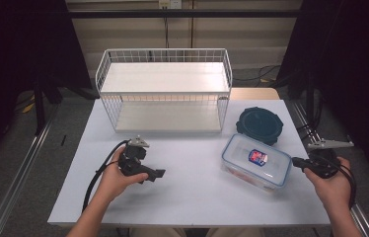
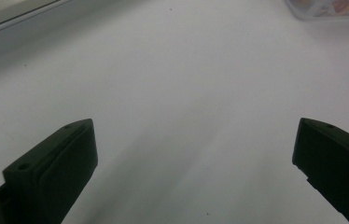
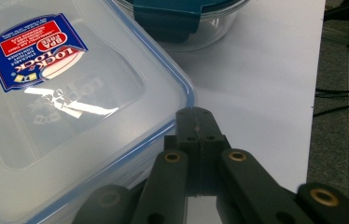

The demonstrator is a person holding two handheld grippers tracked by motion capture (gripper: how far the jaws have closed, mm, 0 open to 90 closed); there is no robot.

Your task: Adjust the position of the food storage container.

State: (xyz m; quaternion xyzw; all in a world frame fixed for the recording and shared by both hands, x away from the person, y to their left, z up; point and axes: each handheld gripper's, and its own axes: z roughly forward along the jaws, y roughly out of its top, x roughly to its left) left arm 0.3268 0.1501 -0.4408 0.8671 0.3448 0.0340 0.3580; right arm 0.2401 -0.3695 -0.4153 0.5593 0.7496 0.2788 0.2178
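Note:
A clear rectangular box [image 1: 255, 161] with a blue-rimmed lid and a red and blue label lies at the right of the white table [image 1: 187, 190]. Behind it sits a round glass bowl with a dark teal lid [image 1: 260, 125]. My right gripper [image 1: 295, 161] rests just right of the box, pointing at it. In the right gripper view its jaws [image 3: 196, 115] are pressed together with nothing between them, tips beside the box's lid edge [image 3: 182, 88]. My left gripper [image 1: 159, 174] lies low at the table's left centre, jaws [image 2: 193, 140] wide apart over bare tabletop.
A white two-level wire rack [image 1: 165, 52] stands at the back of the table, both shelves bare. In the left gripper view a corner of the box [image 2: 326, 7] shows at the top right. Cables trail from both grippers. Metal rails run along both sides of the table.

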